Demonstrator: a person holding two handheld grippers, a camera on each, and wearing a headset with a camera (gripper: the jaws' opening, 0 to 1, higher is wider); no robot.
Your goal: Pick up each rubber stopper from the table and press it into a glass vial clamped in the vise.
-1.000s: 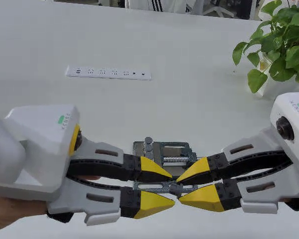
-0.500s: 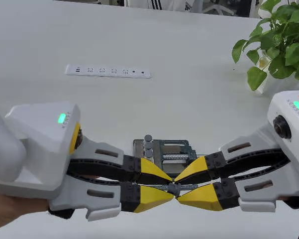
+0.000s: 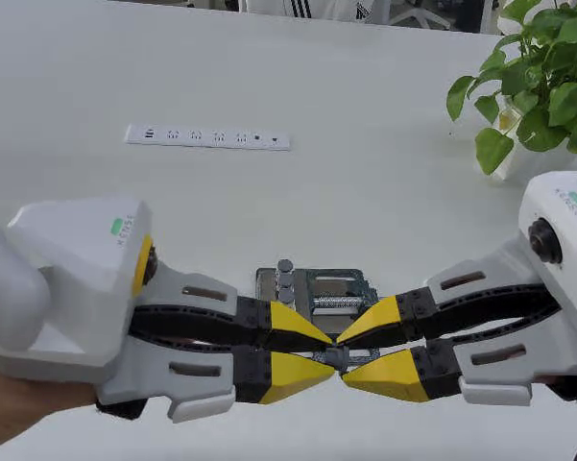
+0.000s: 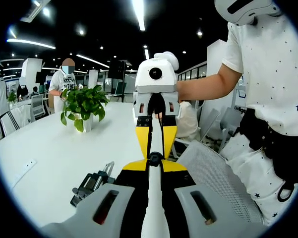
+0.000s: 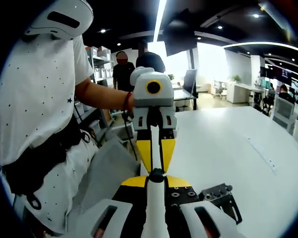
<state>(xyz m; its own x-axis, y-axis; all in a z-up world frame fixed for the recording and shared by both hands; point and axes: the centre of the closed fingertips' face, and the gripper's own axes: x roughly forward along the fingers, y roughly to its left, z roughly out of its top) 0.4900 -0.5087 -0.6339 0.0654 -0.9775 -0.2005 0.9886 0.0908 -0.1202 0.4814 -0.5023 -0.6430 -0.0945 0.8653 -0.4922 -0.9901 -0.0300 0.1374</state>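
At the near left corner of the worktop, a hand holds the left gripper, which reaches rightward along the near edge. Its yellow-tipped jaws are drawn close, with only a narrow gap between them. A white power strip lies toward the far left of the worktop, well apart from everything else.

The metal vise sits at the middle of the near edge, just behind the meeting gripper tips. A short row of small grey round-topped pieces stands at its left end. They are too small to tell whether they are vials, stoppers or both.

In the left gripper view, a small dark round piece sits where the two grippers' tips meet nose to nose. Whether either gripper pinches it, and which one, cannot be told.

The right gripper comes in from the right along the near edge. Its jaws are likewise almost together with a slim gap, and its tips face those of the left gripper. In the right gripper view the vise lies on the worktop beside the jaws.

A leafy potted plant stands at the far right corner. A person in a white dotted shirt shows in both gripper views, behind the facing gripper.
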